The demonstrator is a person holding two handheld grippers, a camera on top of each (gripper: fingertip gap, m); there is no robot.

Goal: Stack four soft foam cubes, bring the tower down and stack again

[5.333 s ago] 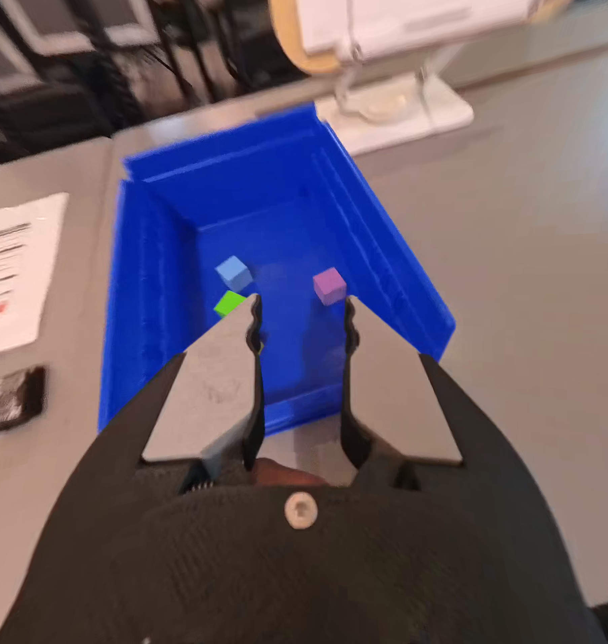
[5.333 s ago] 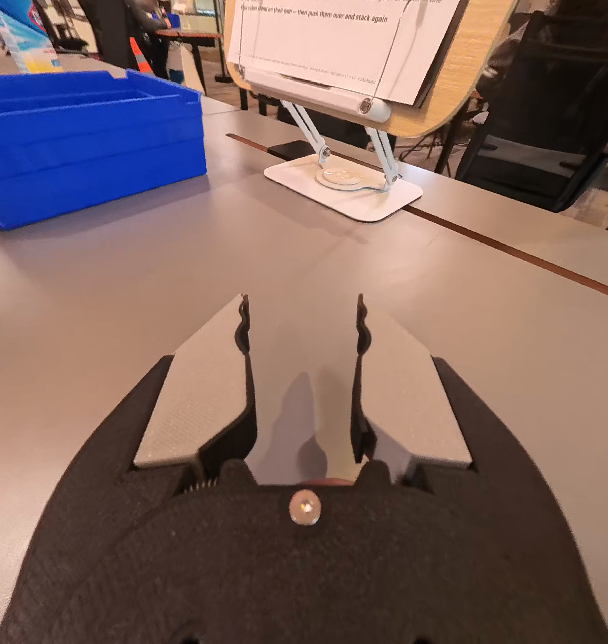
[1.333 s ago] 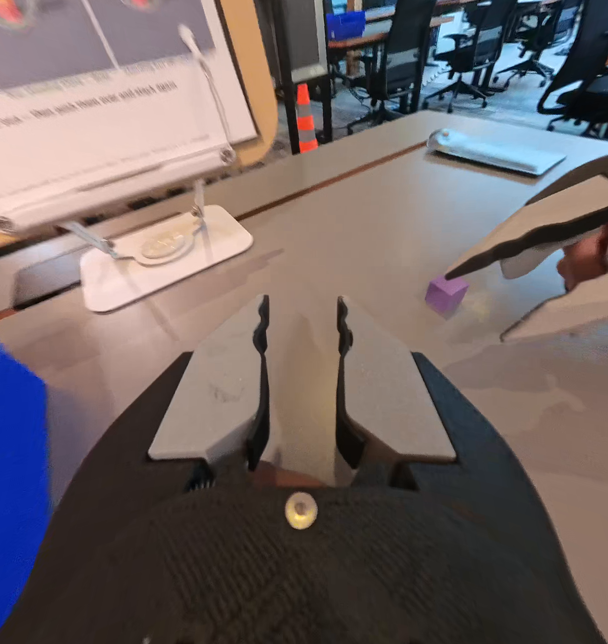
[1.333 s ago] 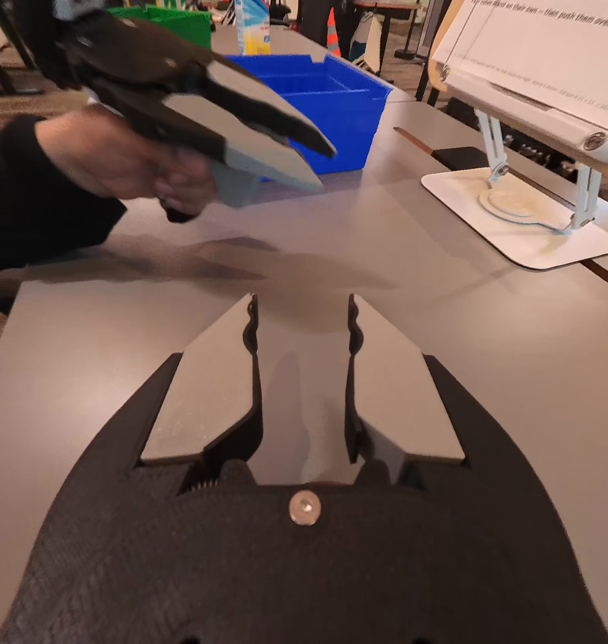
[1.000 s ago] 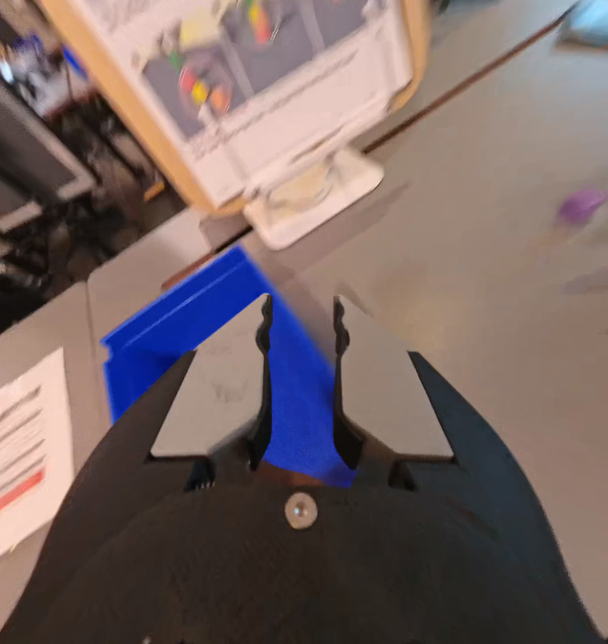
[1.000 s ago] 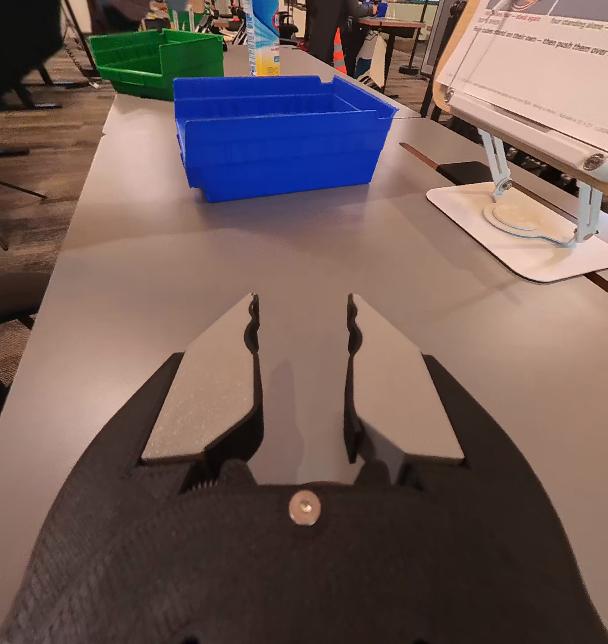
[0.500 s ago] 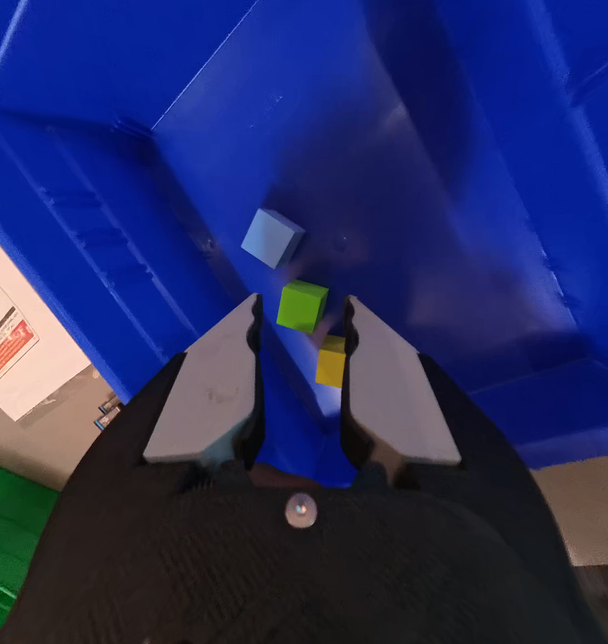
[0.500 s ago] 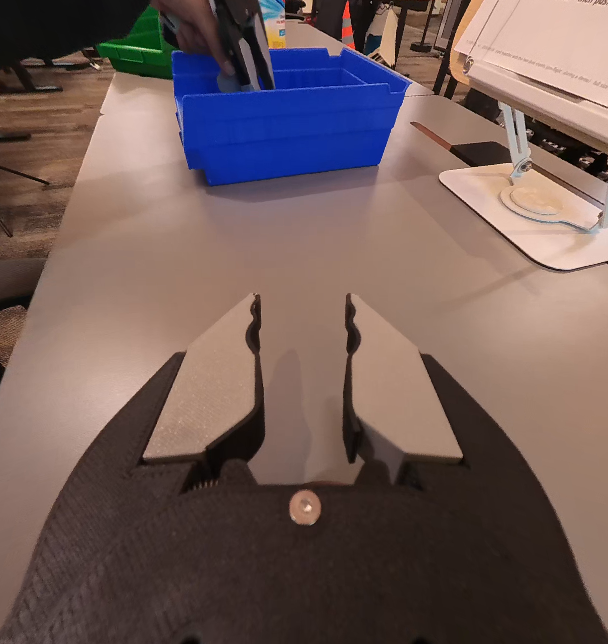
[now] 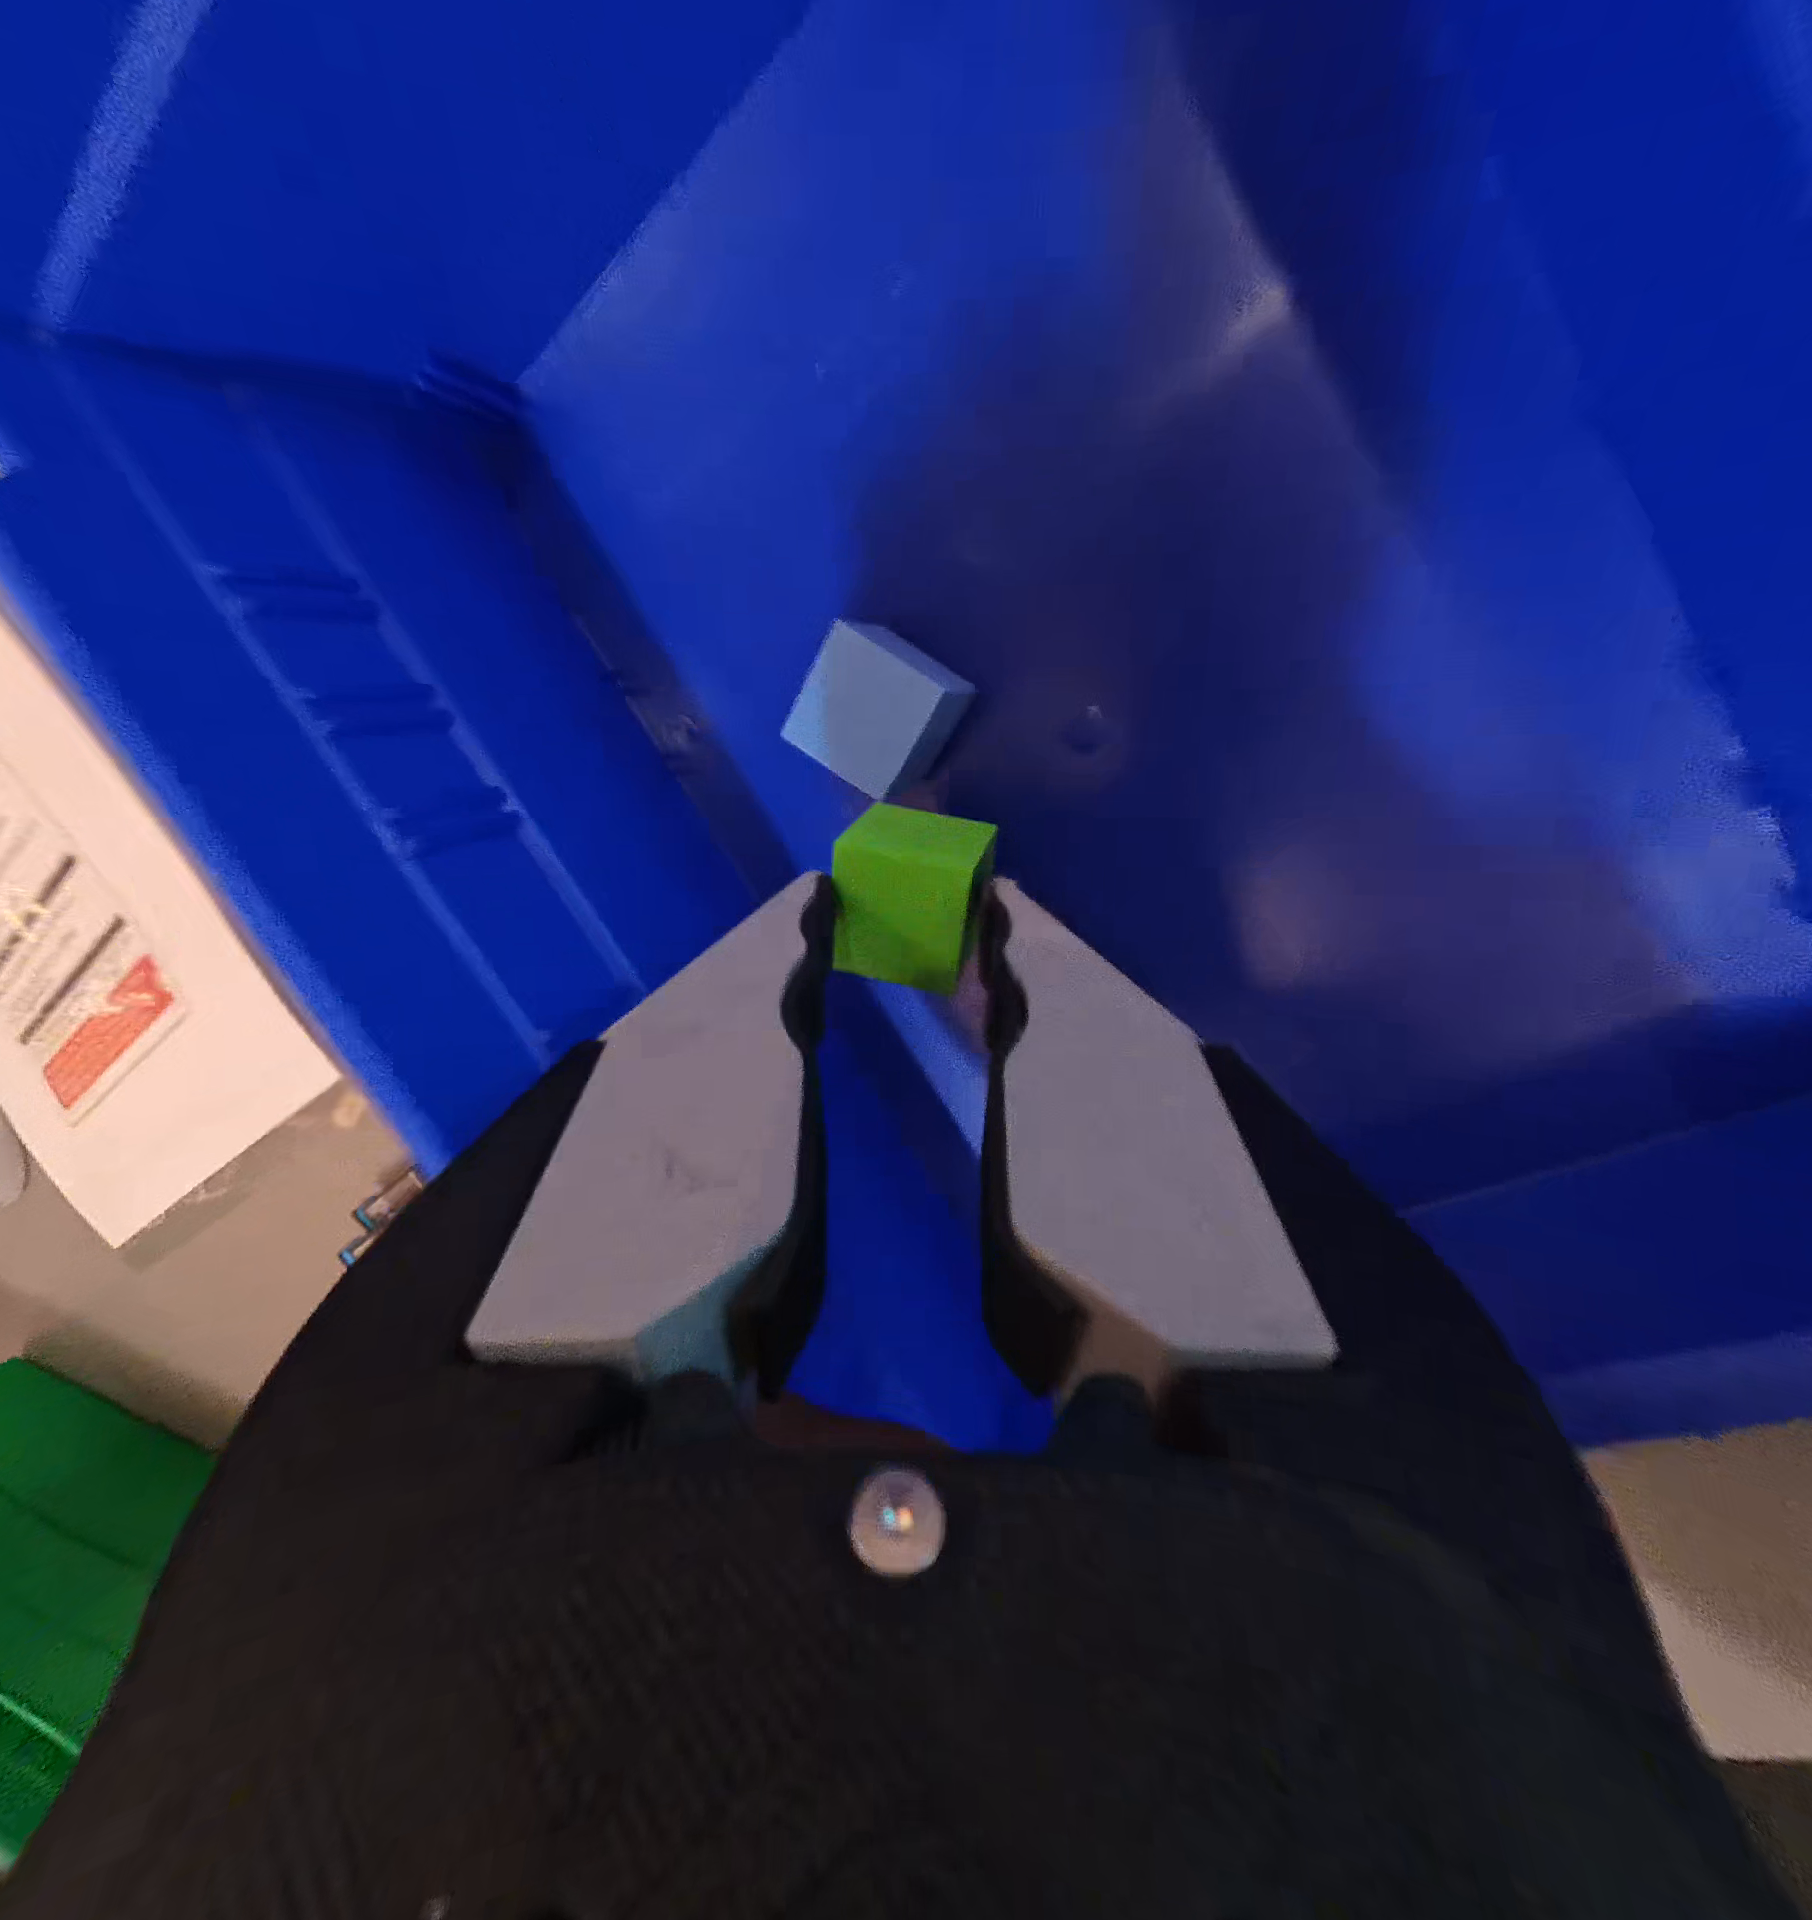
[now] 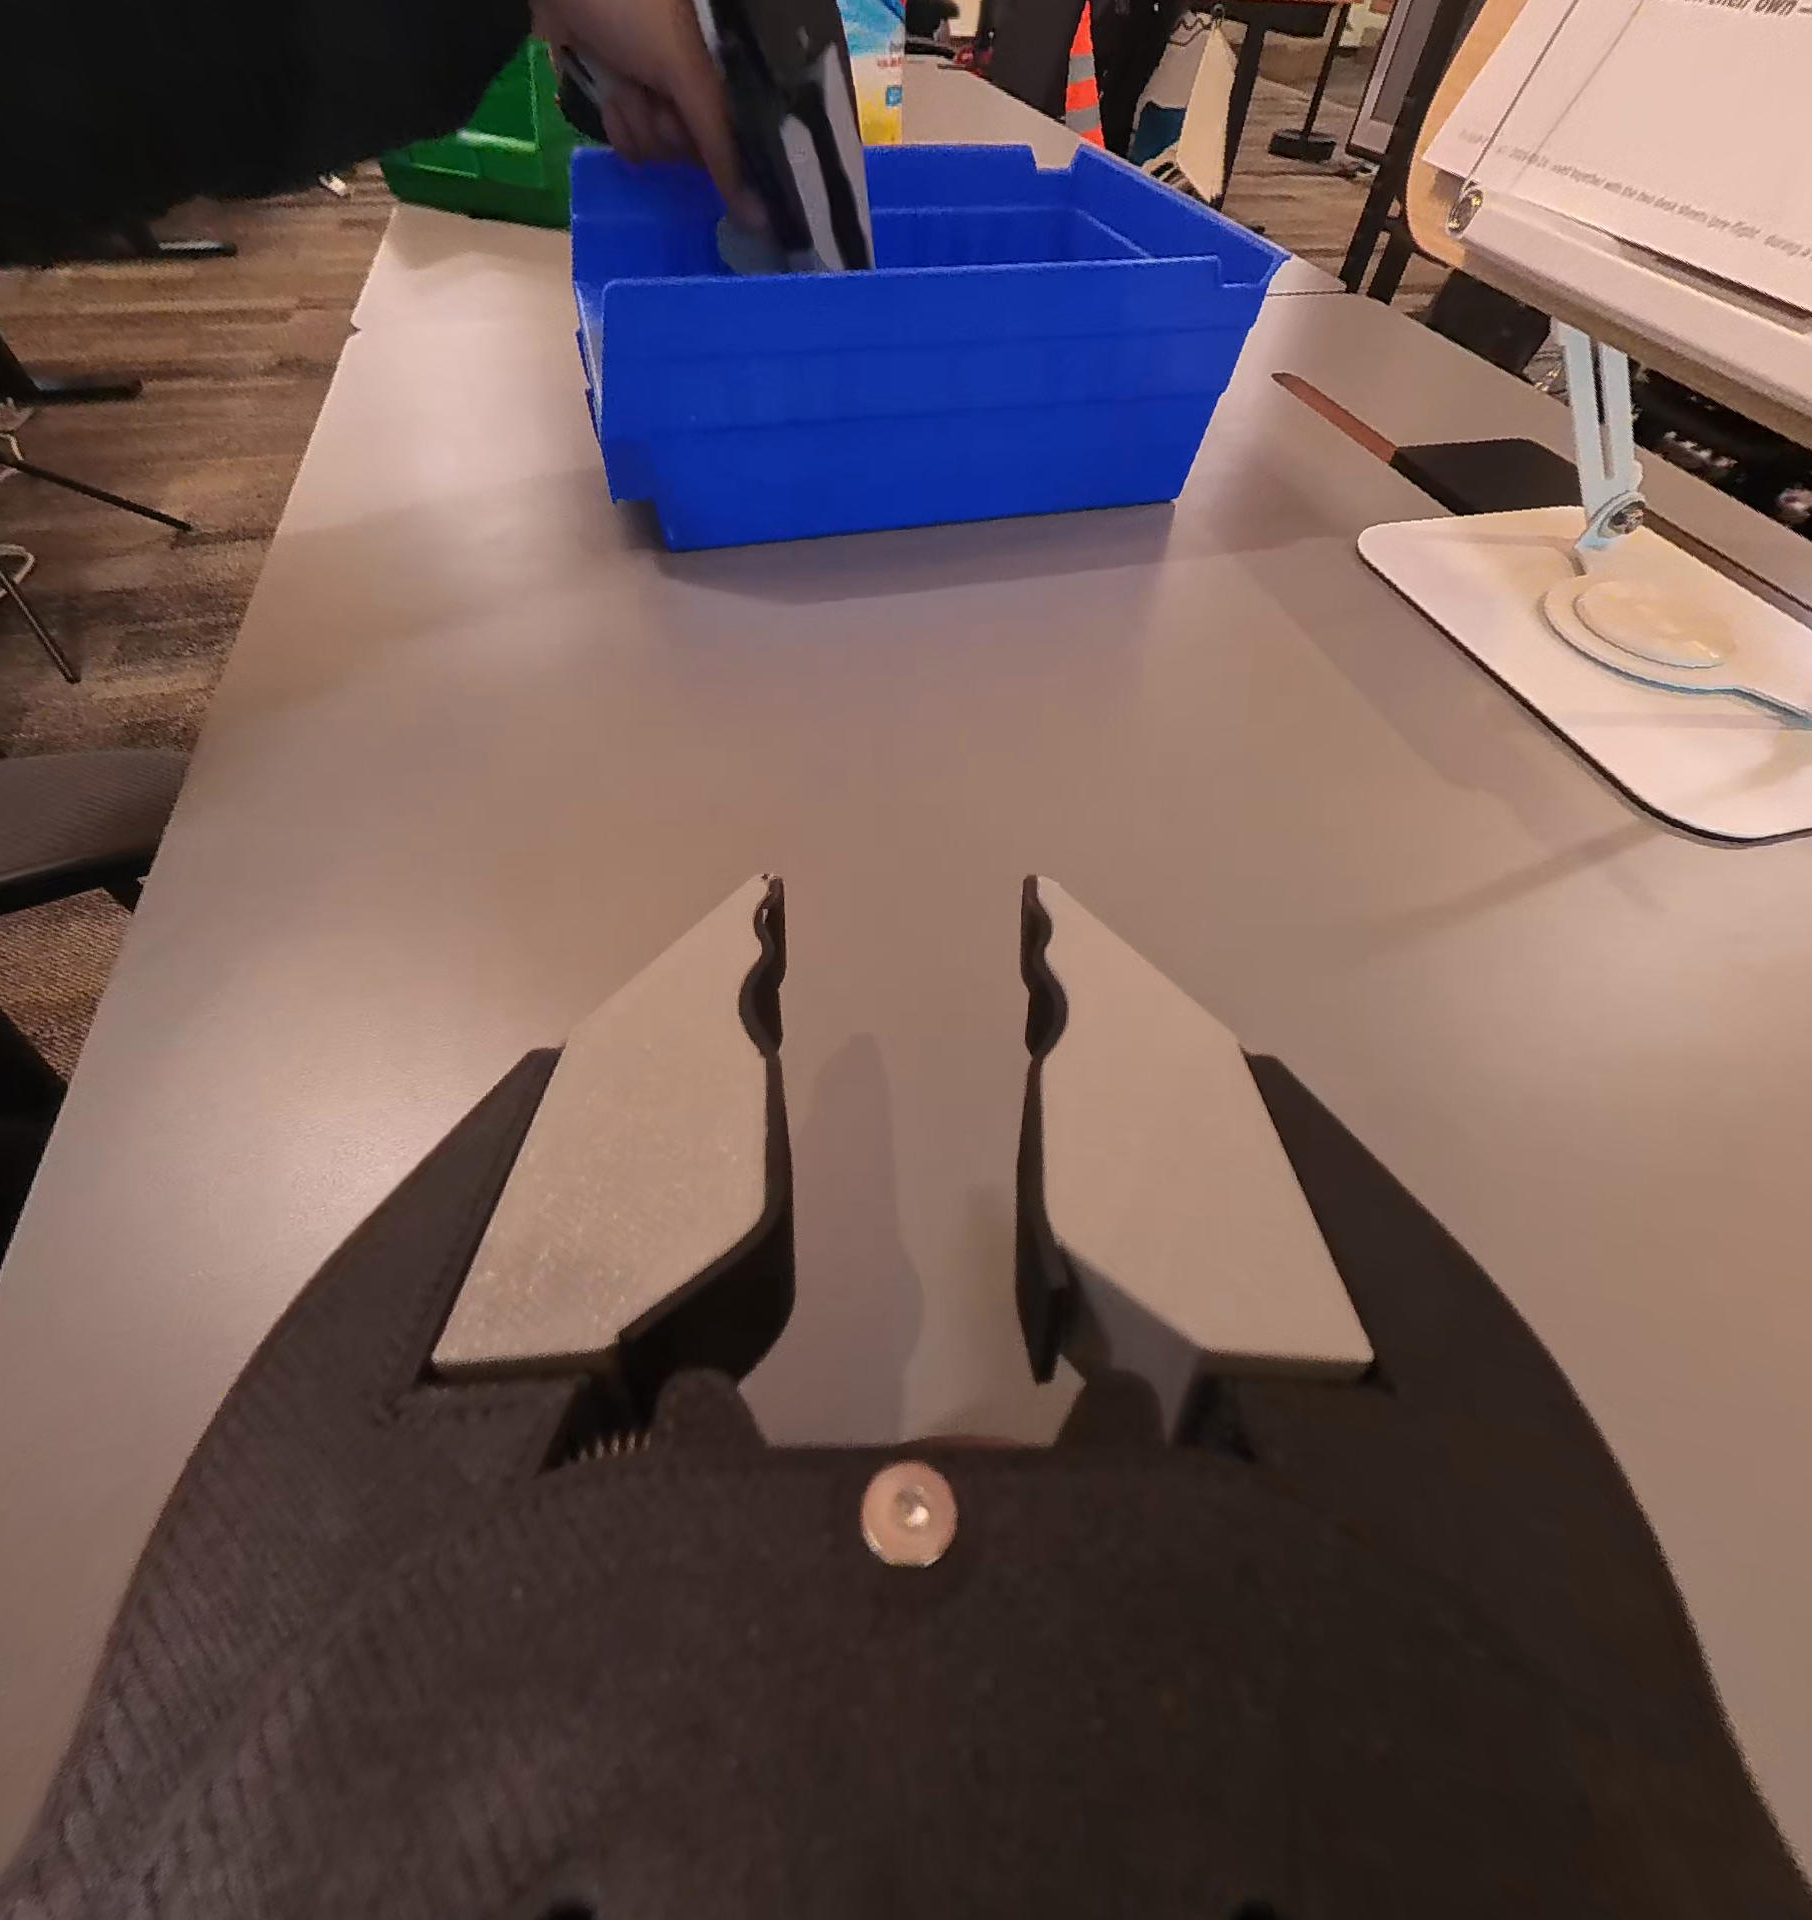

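Seemingly, left gripper (image 9: pixel 902 914) jaws pinch matte green cube (image 9: pixel 910 906).

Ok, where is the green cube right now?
In the left wrist view, the green cube sits between the left gripper fingertips inside the blue bin, just below the light blue cube.

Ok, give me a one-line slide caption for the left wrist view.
Left tongs closed on a small green foam cube inside the blue plastic bin, a light blue foam cube just beyond.
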